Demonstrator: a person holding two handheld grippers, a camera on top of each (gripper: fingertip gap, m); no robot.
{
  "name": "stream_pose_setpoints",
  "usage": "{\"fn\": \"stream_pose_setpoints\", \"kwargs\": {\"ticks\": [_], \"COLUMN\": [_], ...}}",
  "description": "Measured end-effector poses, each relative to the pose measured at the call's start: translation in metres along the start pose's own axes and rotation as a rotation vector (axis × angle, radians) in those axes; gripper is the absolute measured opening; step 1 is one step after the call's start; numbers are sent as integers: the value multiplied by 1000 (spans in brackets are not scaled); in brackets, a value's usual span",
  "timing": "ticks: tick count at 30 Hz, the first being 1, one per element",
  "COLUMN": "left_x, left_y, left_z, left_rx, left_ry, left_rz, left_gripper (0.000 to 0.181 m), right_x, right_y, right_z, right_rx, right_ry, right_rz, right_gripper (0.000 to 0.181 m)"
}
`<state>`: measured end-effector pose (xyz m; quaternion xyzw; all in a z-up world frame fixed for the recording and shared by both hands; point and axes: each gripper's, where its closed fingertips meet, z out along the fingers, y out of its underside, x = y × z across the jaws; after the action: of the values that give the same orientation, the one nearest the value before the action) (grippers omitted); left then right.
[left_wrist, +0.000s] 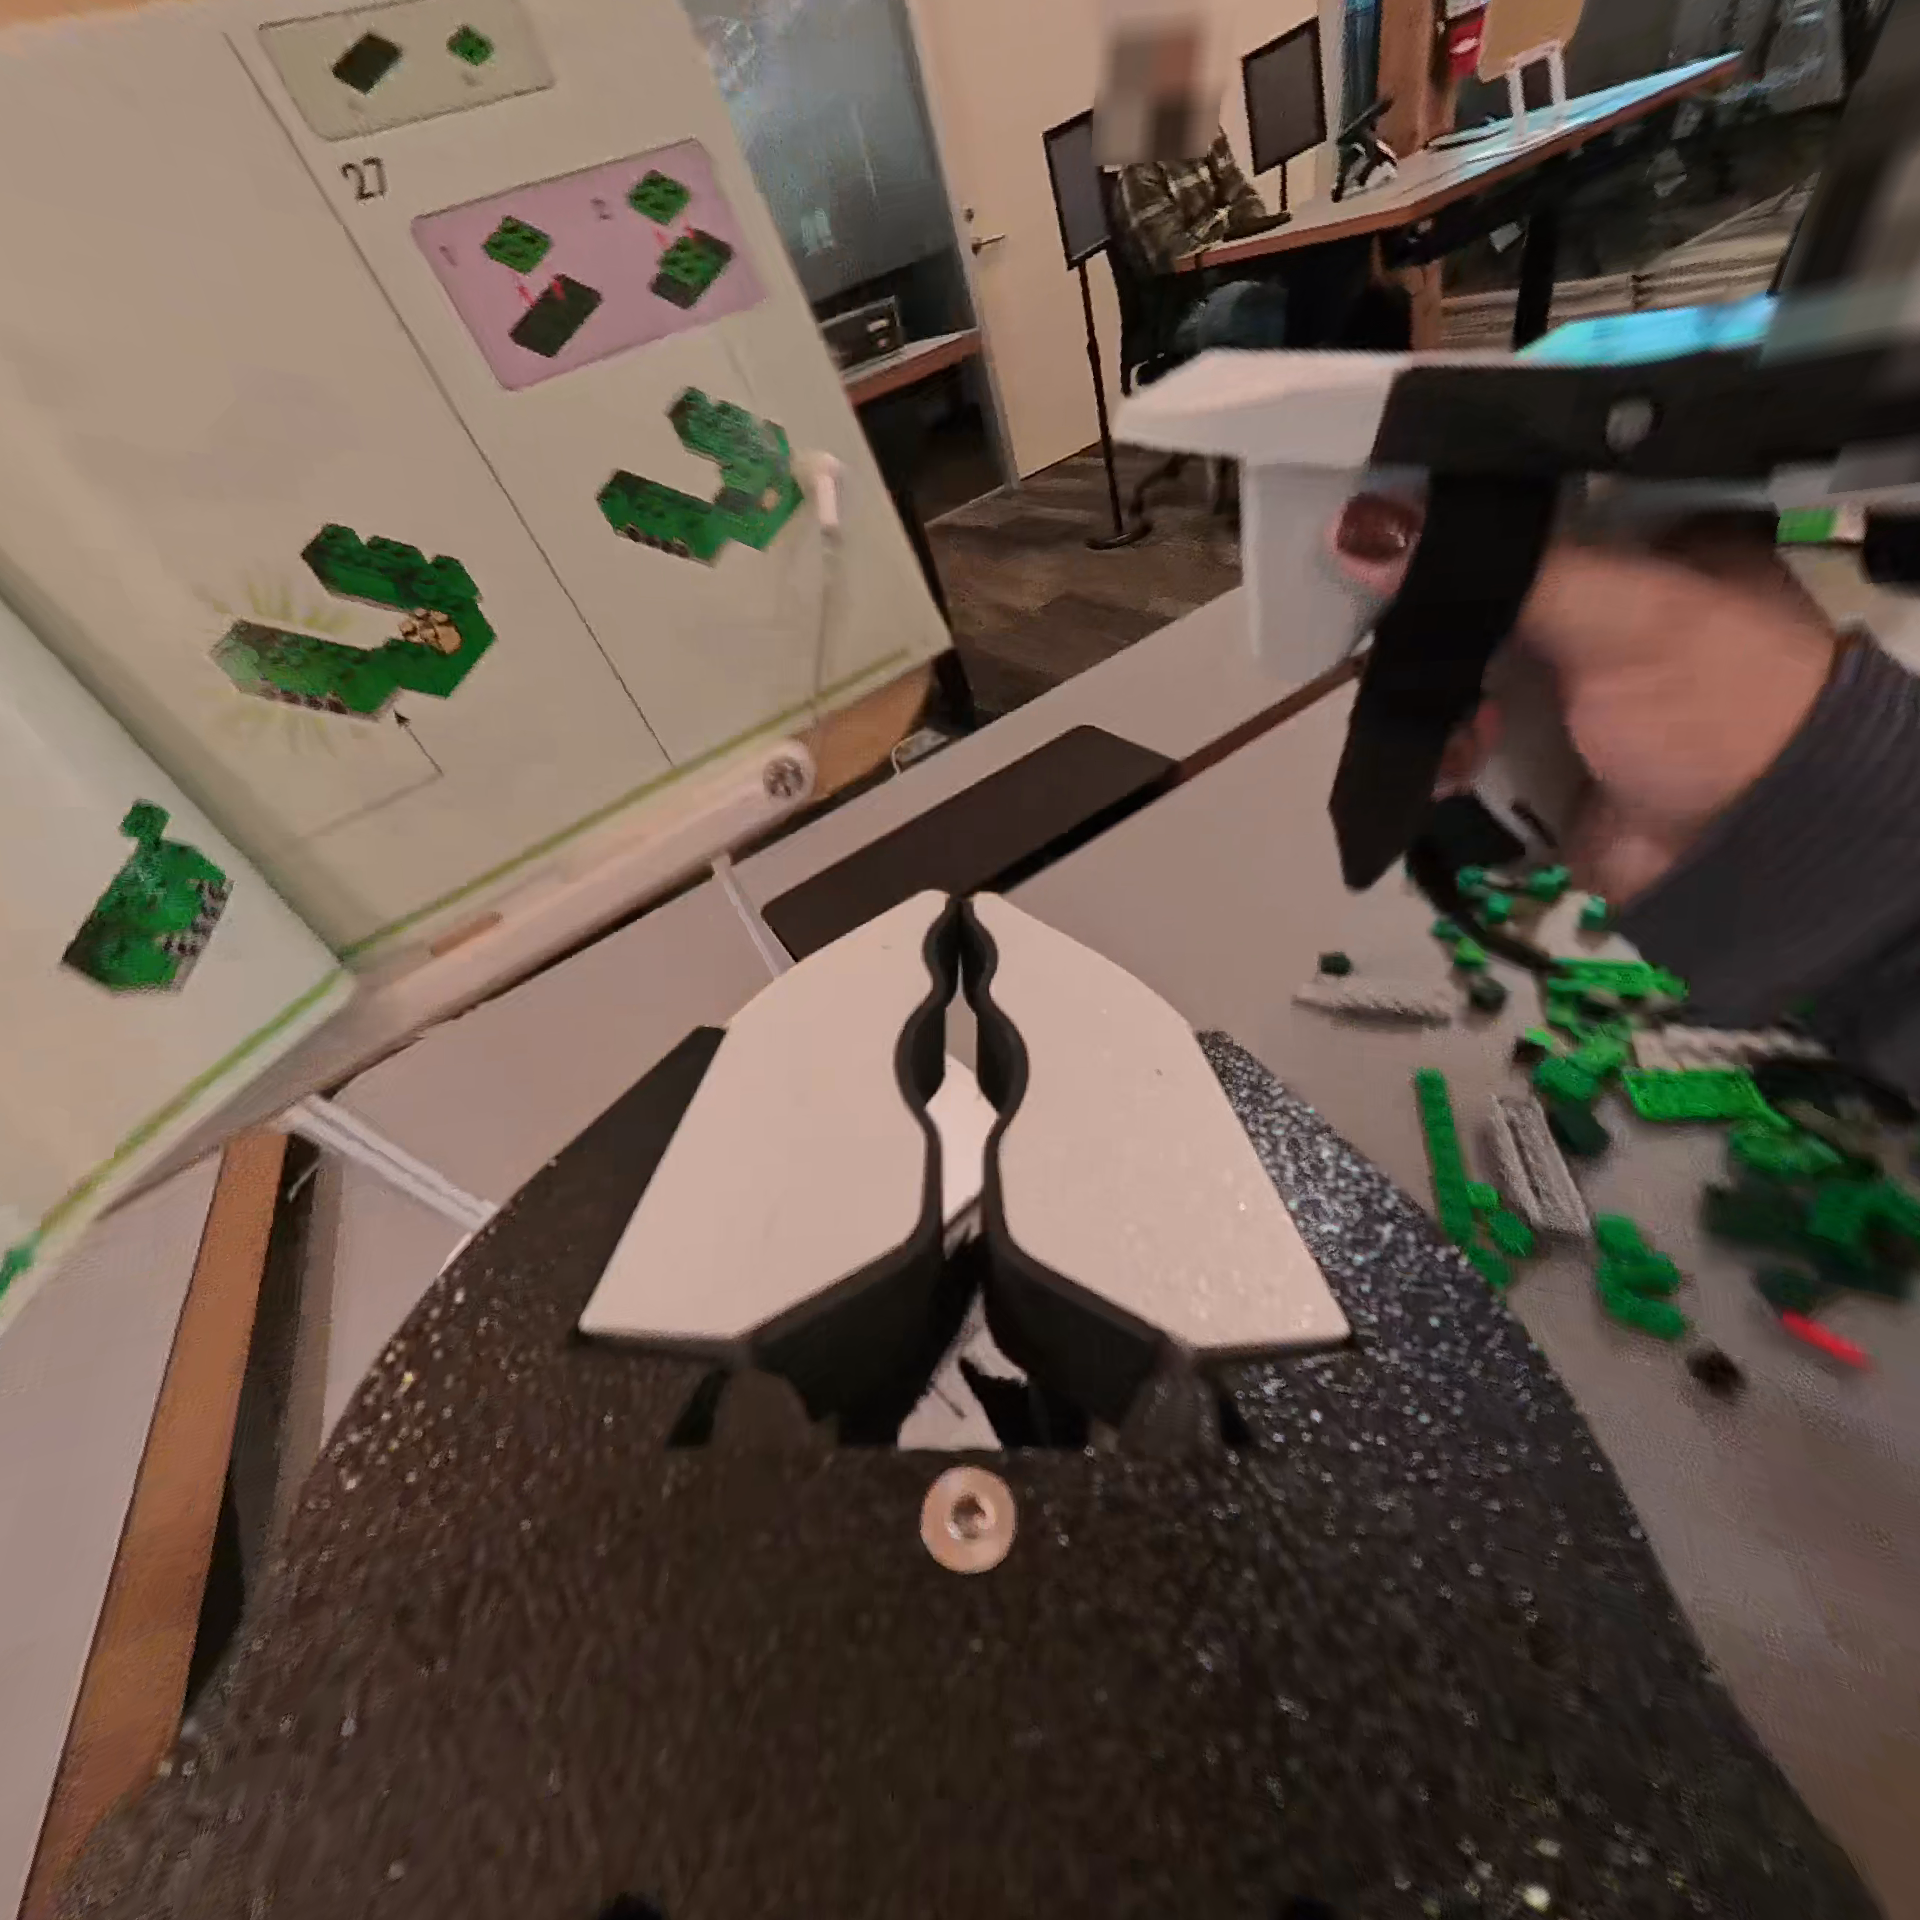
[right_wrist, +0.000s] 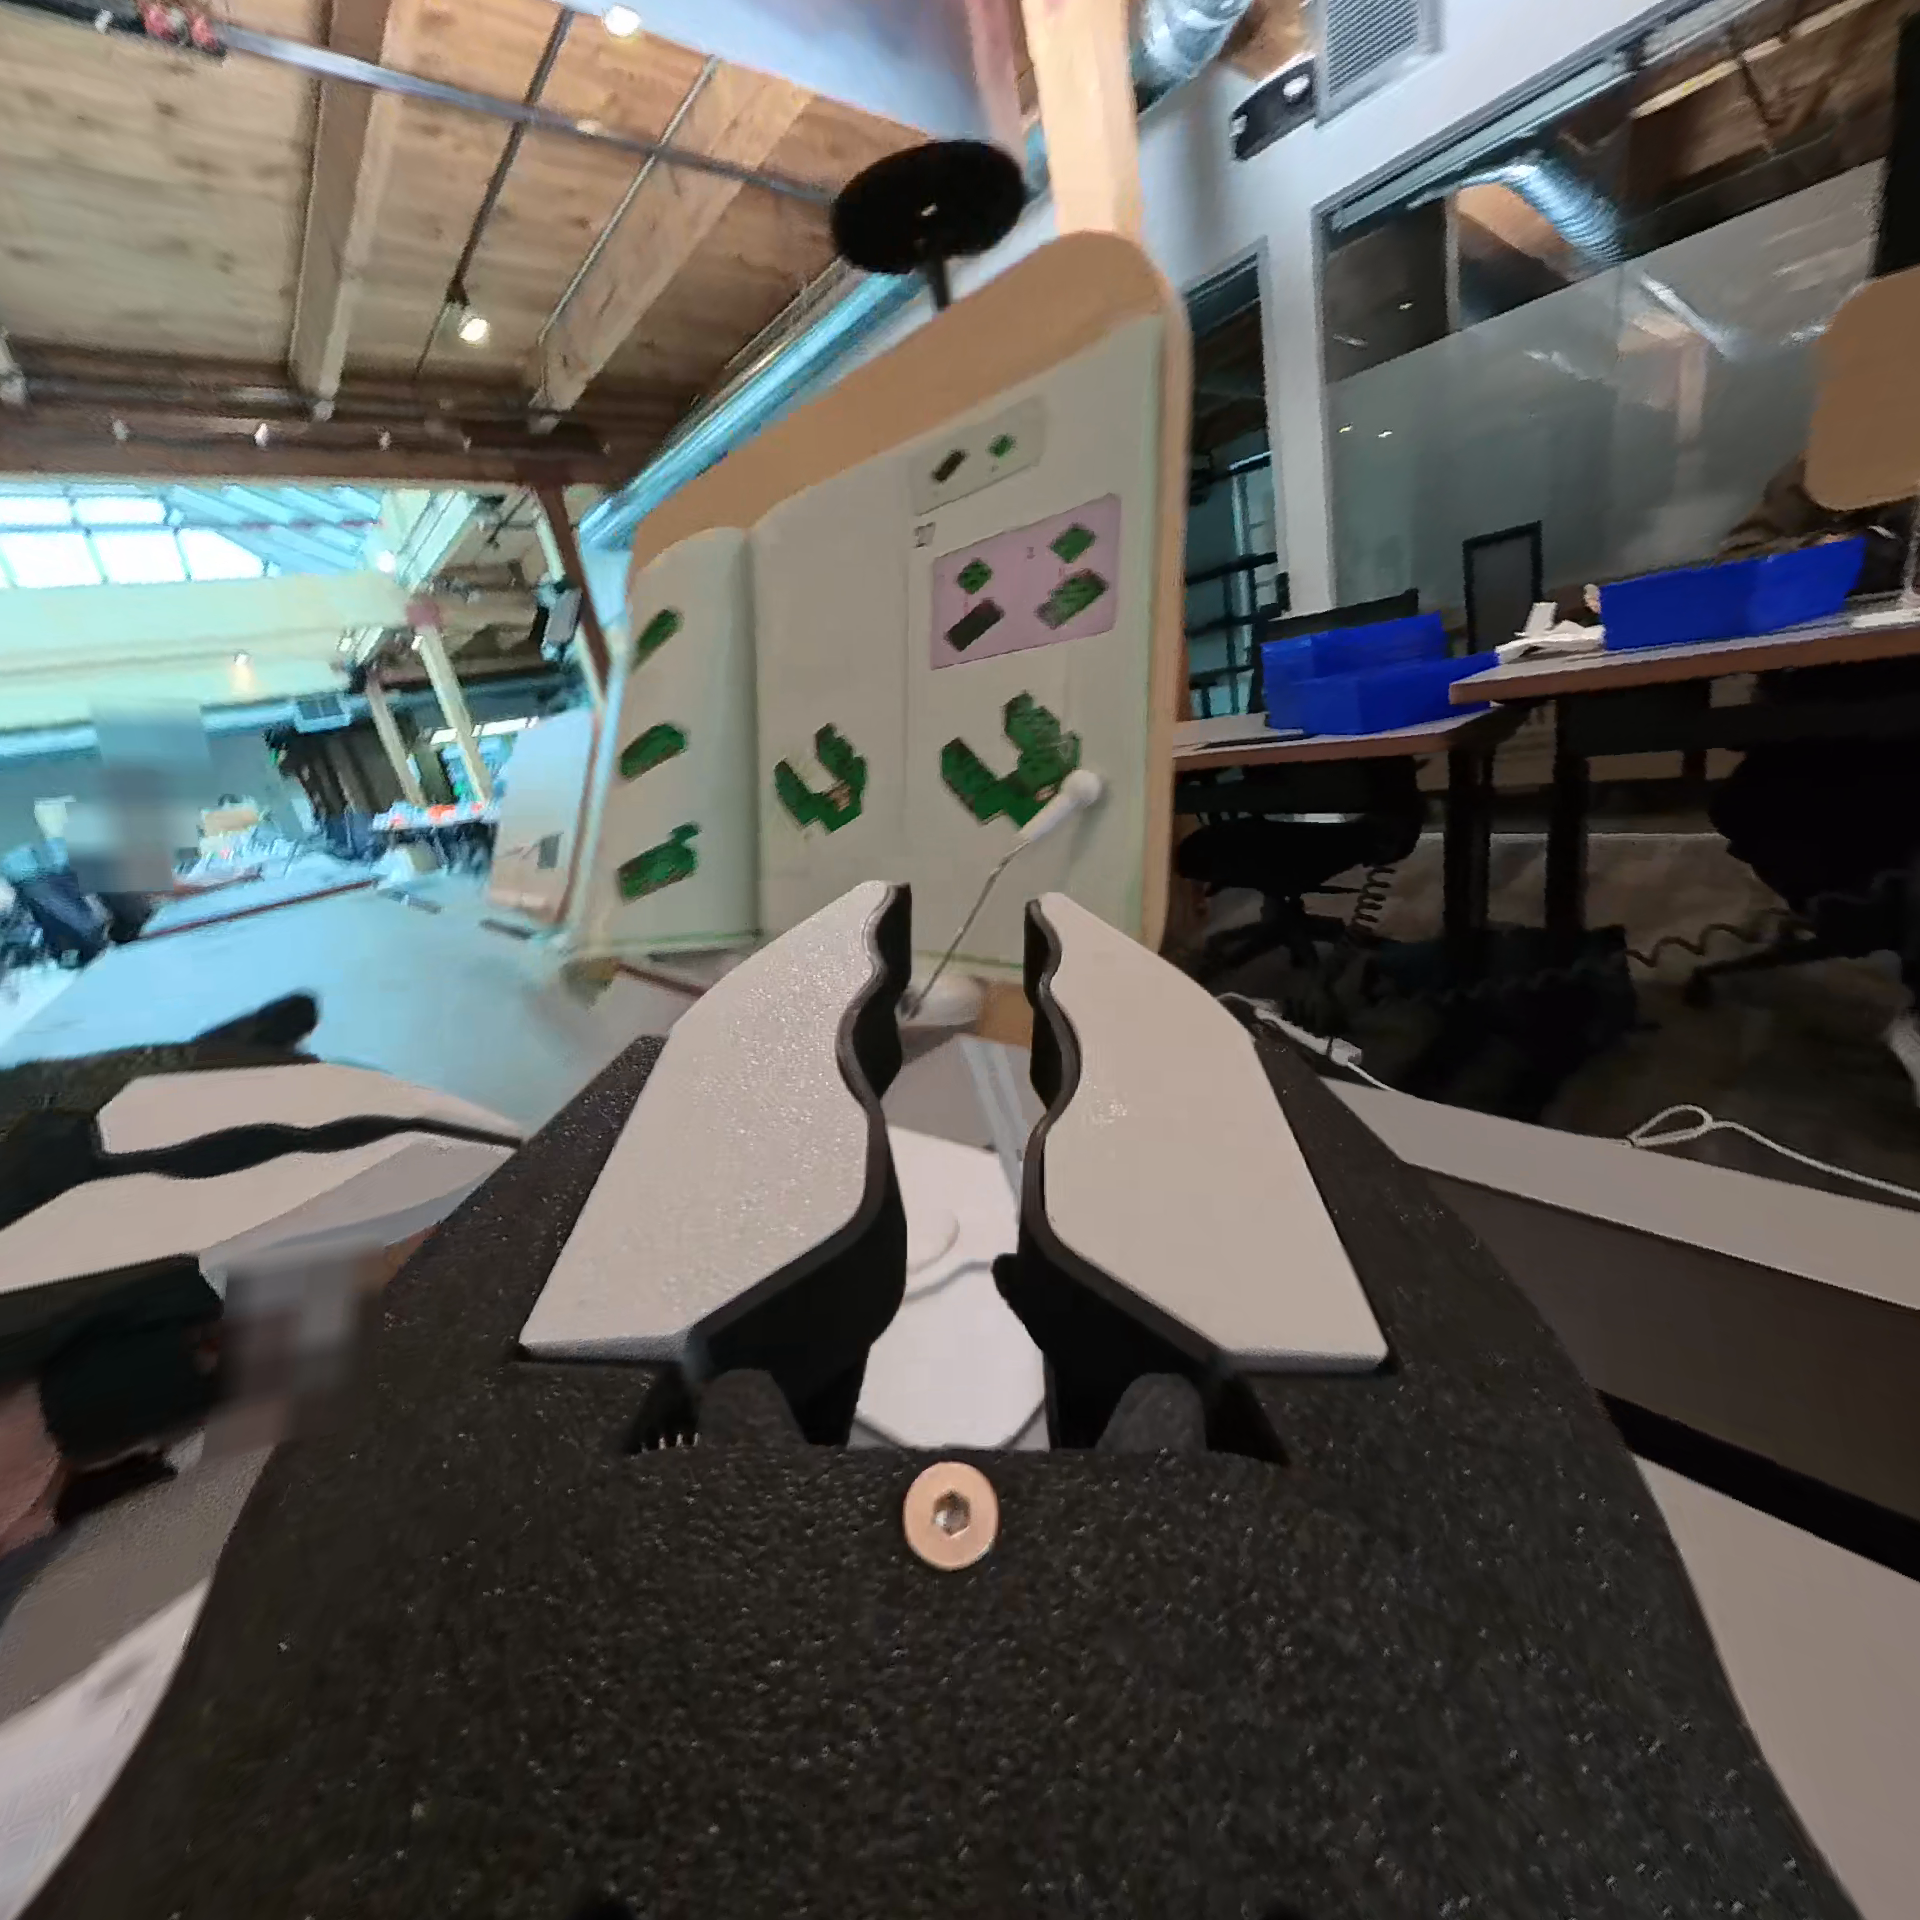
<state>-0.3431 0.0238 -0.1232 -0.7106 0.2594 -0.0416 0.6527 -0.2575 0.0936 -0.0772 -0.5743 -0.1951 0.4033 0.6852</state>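
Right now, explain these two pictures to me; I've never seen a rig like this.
A person holds one hand-operated gripper in each hand, and each carries a camera looking along its fingers. The left view shows the left gripper shut and empty above a grey table. Loose green bricks lie scattered to its right, near the person's hand. The right view shows the right gripper open, also empty, pointing at an instruction booklet propped upright on a stand.

Bricks (left_wrist: 1621, 1101) right of booklet (left_wrist: 436, 499)
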Motion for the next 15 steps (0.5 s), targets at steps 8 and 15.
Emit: {"fn": "stream_pose_setpoints", "kwargs": {"ticks": [8,15], "left_x": [23,-16], "left_y": [60,88], "left_z": [-76,-90], "left_rx": [-77,-71], "left_ry": [-73,-233], "left_rz": [275,130], "left_gripper": [0,0], "right_x": [-63,-105], "right_y": [28,71], "right_z": [-88,-127], "right_rx": [-242,-310], "right_ry": [-208,-275], "right_rz": [-214,-119], "right_gripper": [20,22]}}
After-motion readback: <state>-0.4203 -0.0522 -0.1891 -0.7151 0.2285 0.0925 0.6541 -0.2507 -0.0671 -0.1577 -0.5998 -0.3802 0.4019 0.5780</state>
